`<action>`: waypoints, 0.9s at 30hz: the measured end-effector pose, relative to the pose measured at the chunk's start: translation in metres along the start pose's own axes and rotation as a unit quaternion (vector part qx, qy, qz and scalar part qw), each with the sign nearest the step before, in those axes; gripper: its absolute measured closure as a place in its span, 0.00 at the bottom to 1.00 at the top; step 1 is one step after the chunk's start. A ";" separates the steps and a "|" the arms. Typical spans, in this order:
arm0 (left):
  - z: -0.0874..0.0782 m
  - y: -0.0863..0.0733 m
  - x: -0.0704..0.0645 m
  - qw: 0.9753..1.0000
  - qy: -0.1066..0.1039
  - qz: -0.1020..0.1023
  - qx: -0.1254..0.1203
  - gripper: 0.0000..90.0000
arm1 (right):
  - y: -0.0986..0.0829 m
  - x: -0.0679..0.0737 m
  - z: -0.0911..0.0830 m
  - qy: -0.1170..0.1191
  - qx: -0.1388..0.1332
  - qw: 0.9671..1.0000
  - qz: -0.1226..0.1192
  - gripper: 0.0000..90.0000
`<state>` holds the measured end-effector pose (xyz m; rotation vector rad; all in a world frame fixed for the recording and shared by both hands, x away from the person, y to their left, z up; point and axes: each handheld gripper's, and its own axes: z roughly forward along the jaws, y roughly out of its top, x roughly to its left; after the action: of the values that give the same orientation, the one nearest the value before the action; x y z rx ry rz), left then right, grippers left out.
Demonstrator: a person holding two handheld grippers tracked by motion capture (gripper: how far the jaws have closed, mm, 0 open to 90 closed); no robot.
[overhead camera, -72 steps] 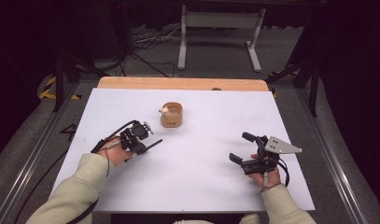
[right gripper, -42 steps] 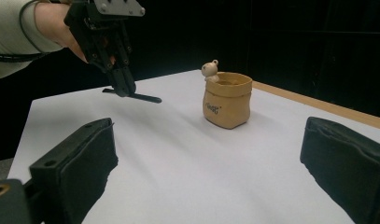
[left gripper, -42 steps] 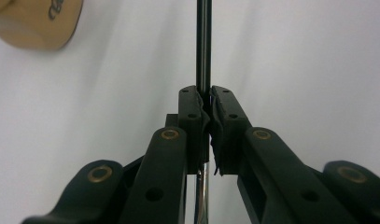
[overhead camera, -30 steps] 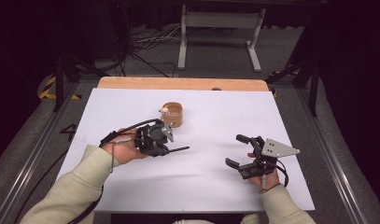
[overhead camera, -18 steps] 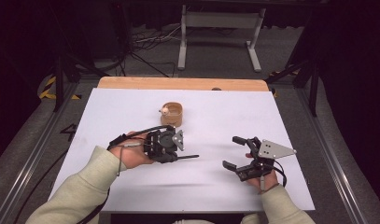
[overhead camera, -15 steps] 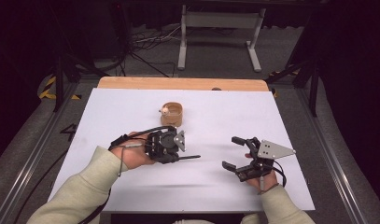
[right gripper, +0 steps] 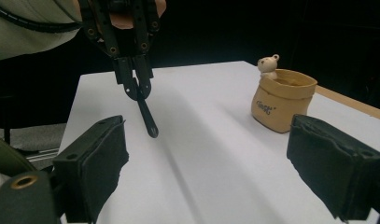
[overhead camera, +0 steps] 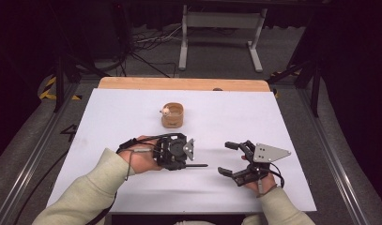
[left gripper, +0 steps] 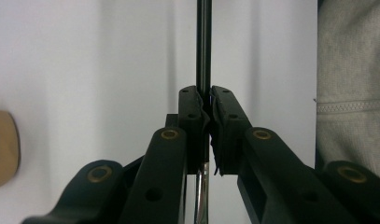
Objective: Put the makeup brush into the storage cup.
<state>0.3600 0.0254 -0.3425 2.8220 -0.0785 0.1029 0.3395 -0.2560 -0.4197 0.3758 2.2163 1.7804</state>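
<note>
My left gripper [overhead camera: 189, 164] is shut on a thin black pen [overhead camera: 201, 165] that lies level and points right, just above the white table [overhead camera: 282, 122]. In the left gripper view the jaws of the left gripper [left gripper: 206, 93] pinch the pen [left gripper: 204, 46], which runs straight ahead. A short way to the right, my right gripper [overhead camera: 228, 158] stands open and faces the pen's tip. In the right gripper view its pads [right gripper: 101, 163] are wide apart with nothing between them, and the left gripper [right gripper: 136, 88] and pen [right gripper: 147, 116] hang ahead.
A tan cup [overhead camera: 172, 116] with a small bear figure [overhead camera: 165, 111] on its rim stands behind the left gripper, mid-table. It is at the right in the right gripper view [right gripper: 281, 100]. A wooden strip [overhead camera: 179, 84] edges the table's far side. A grey sleeve [left gripper: 351, 84] lies beside the pen.
My left gripper has travelled right from the table's left side to its middle, carrying the pen and turning it level. The right gripper has edged slightly left and stayed open.
</note>
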 end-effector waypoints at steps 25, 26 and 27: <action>0.009 0.011 -0.005 1.000 -0.020 0.023 0.004 0.93 | -0.001 0.013 0.020 0.063 0.029 0.997 -0.015 0.31; 0.010 0.011 -0.005 1.000 -0.020 0.022 0.004 0.93 | -0.001 0.013 0.020 0.065 0.030 0.997 -0.016 0.32; 0.010 0.011 -0.005 1.000 -0.019 0.022 0.005 0.93 | -0.001 0.014 0.021 0.066 0.031 0.997 -0.016 0.34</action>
<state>0.3551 0.0117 -0.3487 2.8329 -0.1488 0.0596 0.3344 -0.2324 -0.4255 0.2400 2.3572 1.7707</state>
